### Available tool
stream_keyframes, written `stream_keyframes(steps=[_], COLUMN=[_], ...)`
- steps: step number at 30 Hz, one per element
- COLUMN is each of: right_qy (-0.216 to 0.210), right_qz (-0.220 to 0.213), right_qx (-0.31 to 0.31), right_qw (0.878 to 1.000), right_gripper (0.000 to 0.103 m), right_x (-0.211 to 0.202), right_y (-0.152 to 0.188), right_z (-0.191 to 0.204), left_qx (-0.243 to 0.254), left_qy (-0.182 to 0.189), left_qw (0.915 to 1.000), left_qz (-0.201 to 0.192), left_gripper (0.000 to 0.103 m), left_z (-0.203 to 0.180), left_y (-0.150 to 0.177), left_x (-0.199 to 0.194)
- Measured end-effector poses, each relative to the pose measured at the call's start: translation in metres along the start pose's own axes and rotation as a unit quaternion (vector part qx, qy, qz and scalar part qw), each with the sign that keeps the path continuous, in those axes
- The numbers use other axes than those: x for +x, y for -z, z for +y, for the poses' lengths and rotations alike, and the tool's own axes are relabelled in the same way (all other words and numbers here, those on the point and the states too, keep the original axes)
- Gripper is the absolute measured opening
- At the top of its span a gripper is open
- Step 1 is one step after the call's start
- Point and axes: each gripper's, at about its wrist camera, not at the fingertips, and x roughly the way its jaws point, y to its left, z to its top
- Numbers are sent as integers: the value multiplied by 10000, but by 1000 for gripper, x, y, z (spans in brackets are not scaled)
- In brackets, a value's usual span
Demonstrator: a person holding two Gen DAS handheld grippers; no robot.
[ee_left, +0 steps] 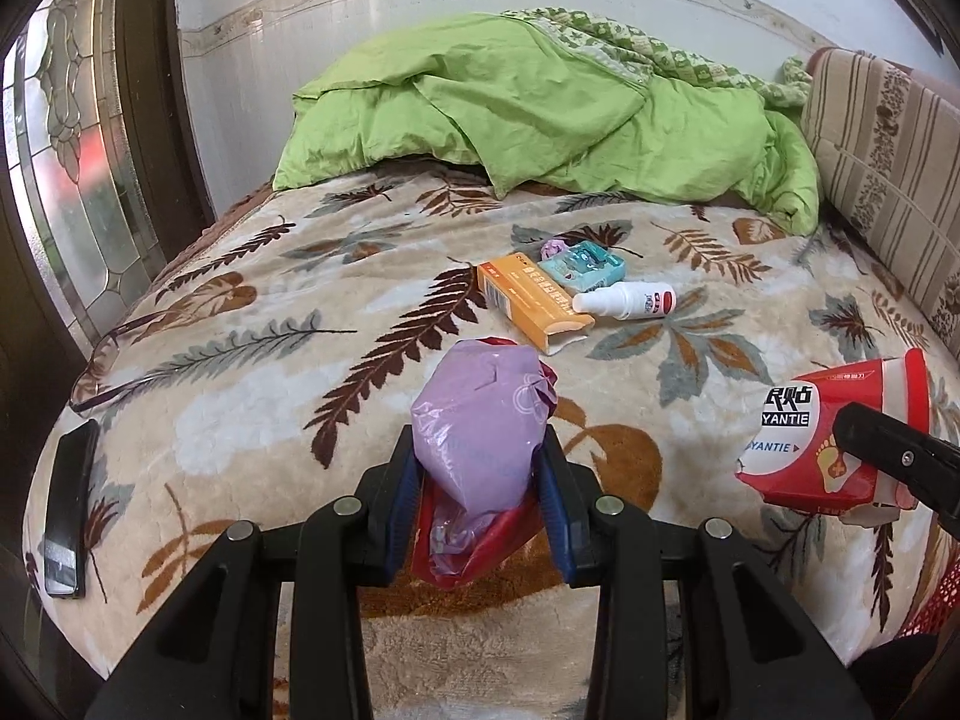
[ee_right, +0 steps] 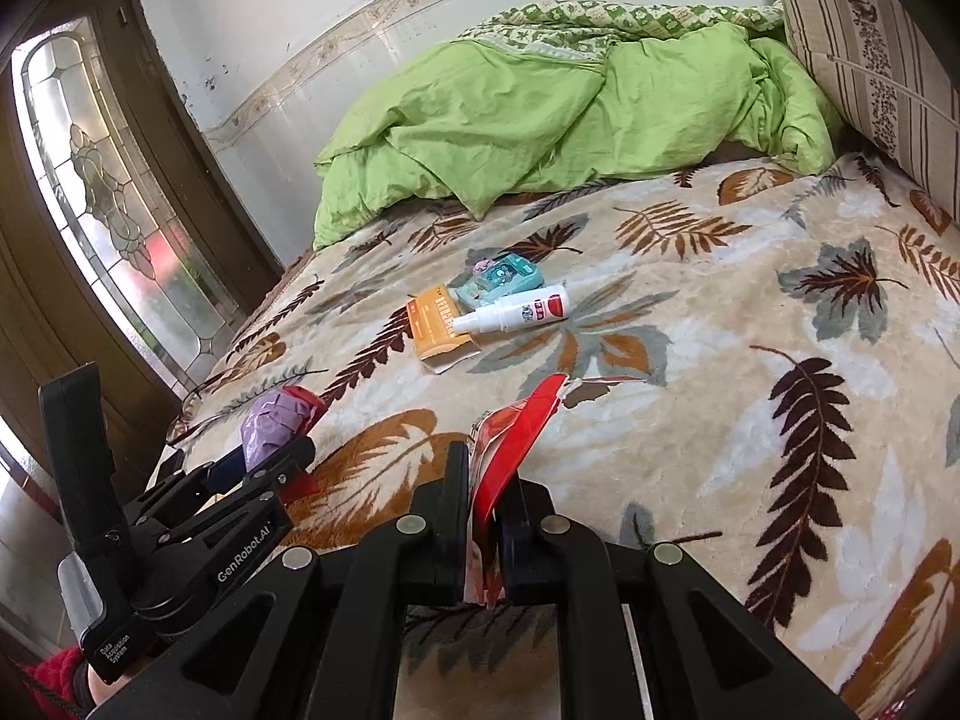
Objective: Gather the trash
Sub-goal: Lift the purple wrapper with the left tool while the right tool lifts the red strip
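Note:
My left gripper is shut on a crumpled purple plastic bag with a red wrapper under it, held above the leaf-patterned blanket. The same bag shows at the left of the right wrist view, in the left gripper. My right gripper is shut on a flattened red and white package; that package appears at the right edge of the left wrist view. Further up the bed lie an orange box, a white spray bottle and a teal packet.
A rumpled green duvet fills the head of the bed. A striped cushion stands on the right. A black phone lies at the blanket's left edge. A stained-glass door is on the left, beside the white wall.

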Motion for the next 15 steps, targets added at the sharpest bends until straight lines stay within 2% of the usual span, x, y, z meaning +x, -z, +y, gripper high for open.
stream_keyframes(steps=[15], right_qy=[45], right_qz=[-4], right_qx=[-15], right_qw=[10000], right_gripper=[9], right_x=[-2], right_y=[0], right_z=[-2], left_qx=[13], left_qy=[6], left_qw=[10000], left_qz=[27], left_gripper=[35], left_z=[1], left_y=[-1], left_x=[1])
